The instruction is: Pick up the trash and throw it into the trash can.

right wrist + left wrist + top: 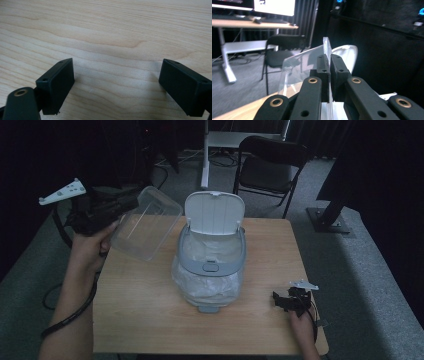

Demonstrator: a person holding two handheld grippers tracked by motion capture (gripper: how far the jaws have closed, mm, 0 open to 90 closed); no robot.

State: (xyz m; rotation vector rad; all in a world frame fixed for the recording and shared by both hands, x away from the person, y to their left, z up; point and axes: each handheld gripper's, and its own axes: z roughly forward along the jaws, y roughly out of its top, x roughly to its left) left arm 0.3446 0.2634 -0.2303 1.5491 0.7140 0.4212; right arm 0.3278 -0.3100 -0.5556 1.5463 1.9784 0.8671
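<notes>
A small grey bin [212, 262] with a clear plastic liner stands mid-bench [150, 310], its white lid [215, 212] tipped up. Left of the bin, held above the bench edge, the left gripper [117, 205] has its fingers [323, 67] closed on the rim of an empty clear plastic box [146, 222], tilted on its side. Right of the bin, near the bench's front corner, the right gripper [282, 301] rests low with its fingers [56, 85] spread wide.

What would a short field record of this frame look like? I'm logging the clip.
surface: wooden table
centre: small bin, lid up, bag liner inside
left gripper: shut on rim of clear tub, held tilted above the table's left edge
right gripper: open, fingers apart over bare wood
behind: black chair
</notes>
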